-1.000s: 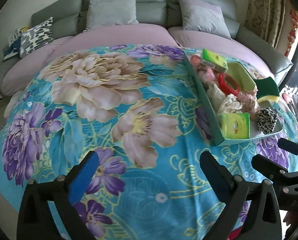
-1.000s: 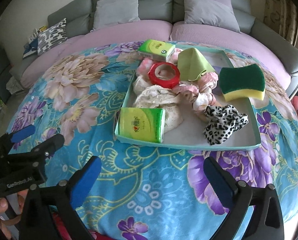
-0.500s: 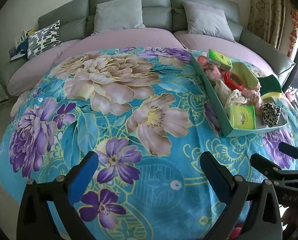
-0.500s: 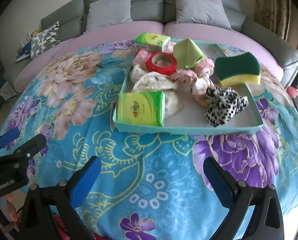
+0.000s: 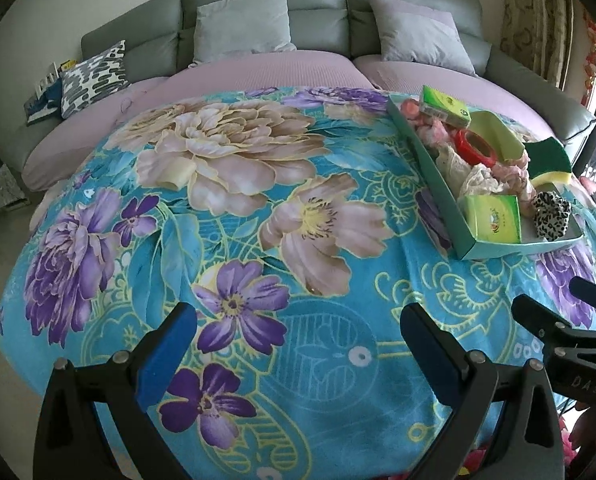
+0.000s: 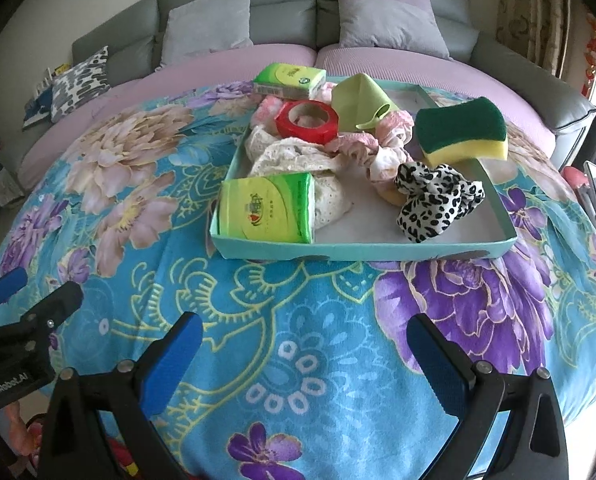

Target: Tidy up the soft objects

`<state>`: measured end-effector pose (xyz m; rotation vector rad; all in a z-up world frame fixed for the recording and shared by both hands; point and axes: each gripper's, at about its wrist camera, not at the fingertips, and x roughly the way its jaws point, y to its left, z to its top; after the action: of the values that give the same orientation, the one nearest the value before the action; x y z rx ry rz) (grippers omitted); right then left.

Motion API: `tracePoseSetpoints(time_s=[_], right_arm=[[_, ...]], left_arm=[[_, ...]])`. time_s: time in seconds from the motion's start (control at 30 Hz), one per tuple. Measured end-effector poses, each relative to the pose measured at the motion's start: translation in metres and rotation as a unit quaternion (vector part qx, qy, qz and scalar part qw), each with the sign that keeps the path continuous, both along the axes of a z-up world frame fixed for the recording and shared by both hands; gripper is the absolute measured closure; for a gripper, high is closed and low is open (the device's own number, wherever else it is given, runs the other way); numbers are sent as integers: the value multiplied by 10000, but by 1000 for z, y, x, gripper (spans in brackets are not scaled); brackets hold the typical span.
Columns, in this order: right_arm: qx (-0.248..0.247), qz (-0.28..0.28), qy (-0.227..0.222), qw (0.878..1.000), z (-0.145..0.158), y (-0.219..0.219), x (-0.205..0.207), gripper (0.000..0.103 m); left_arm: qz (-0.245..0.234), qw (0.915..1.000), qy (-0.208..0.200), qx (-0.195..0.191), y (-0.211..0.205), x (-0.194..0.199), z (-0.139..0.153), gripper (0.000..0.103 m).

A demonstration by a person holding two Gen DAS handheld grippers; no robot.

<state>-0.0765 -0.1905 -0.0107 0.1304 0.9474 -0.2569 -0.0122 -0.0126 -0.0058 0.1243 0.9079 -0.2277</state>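
A shallow teal tray (image 6: 361, 249) (image 5: 429, 160) sits on the floral blanket. In it lie two green tissue packs (image 6: 268, 214) (image 6: 290, 78), a red tape roll (image 6: 307, 122), a green-and-yellow sponge (image 6: 463, 132), a leopard scrunchie (image 6: 433, 202), pink scrunchies (image 6: 381, 144), a white lace cloth (image 6: 294, 160) and a light green cloth (image 6: 357, 102). My right gripper (image 6: 305, 364) is open and empty, near the blanket's front edge, short of the tray. My left gripper (image 5: 298, 356) is open and empty, to the left of the tray.
The blue floral blanket (image 5: 234, 208) covers a round pink bed (image 5: 258, 68). A grey headboard with grey pillows (image 5: 242, 20) curves behind. A patterned cushion (image 5: 94, 76) lies far left. A curtain (image 6: 537, 16) hangs at right.
Both grippers have pulled back toward the blanket's front edge and risen slightly, so the tray looks farther. Both stay open and empty.
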Motion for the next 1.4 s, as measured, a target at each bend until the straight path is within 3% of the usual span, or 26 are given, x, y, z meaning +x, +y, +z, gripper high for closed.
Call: tracePoseSetpoints(time_s=[1.4], right_arm=[[-28,-195,-168,9997,5,-4,-7,0]], left_arm=[[261,9991,131,303,1,3,-12,1]])
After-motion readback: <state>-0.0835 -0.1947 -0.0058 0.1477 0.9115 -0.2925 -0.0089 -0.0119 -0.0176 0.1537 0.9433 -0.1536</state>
